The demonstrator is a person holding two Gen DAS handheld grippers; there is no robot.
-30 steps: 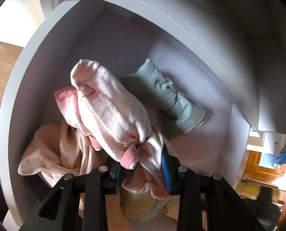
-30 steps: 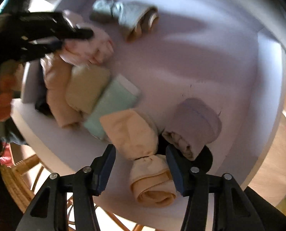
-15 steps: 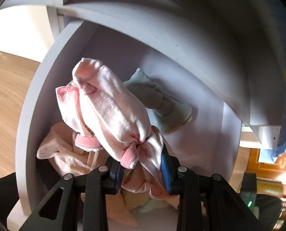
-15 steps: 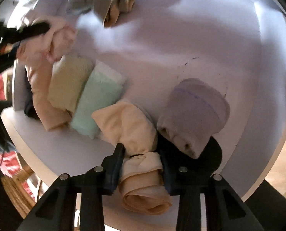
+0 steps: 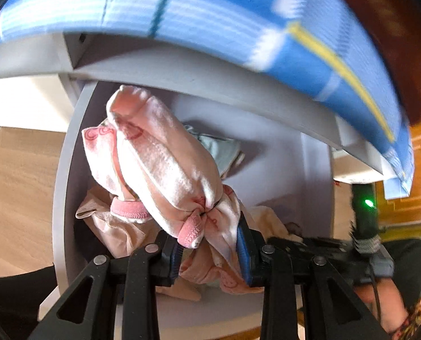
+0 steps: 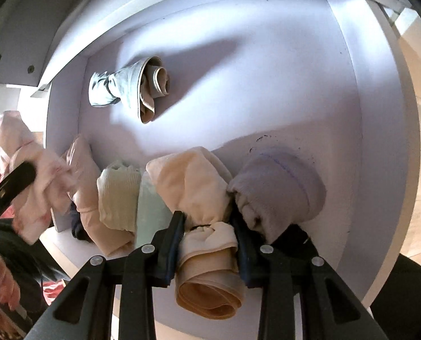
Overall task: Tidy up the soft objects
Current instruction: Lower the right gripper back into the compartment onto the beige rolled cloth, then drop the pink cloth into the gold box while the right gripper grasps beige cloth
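My left gripper (image 5: pixel 210 243) is shut on a pink and white sock bundle (image 5: pixel 159 158), held up in front of the white shelf compartment (image 5: pixel 65 170). That bundle and the left gripper's black finger (image 6: pixel 9 189) also show at the left edge of the right wrist view. My right gripper (image 6: pixel 209 243) is shut on the neck of a rolled peach sock bundle (image 6: pixel 193 187) lying on the shelf floor (image 6: pixel 267 99). A grey-lilac bundle (image 6: pixel 278 189) lies touching it on the right. A pale green and tan bundle (image 6: pixel 133 87) rests alone near the back wall.
Cream (image 6: pixel 119 195), mint (image 6: pixel 150 212) and light pink (image 6: pixel 82 175) bundles lie in a row left of the peach one. A blue striped cloth (image 5: pixel 210 14) covers the top above the compartment. Wooden floor (image 5: pixel 17 198) shows to the left.
The left gripper has lifted the pink bundle up and out of the compartment, so the blue cloth on top has come into view. The right gripper has closed onto the peach bundle.
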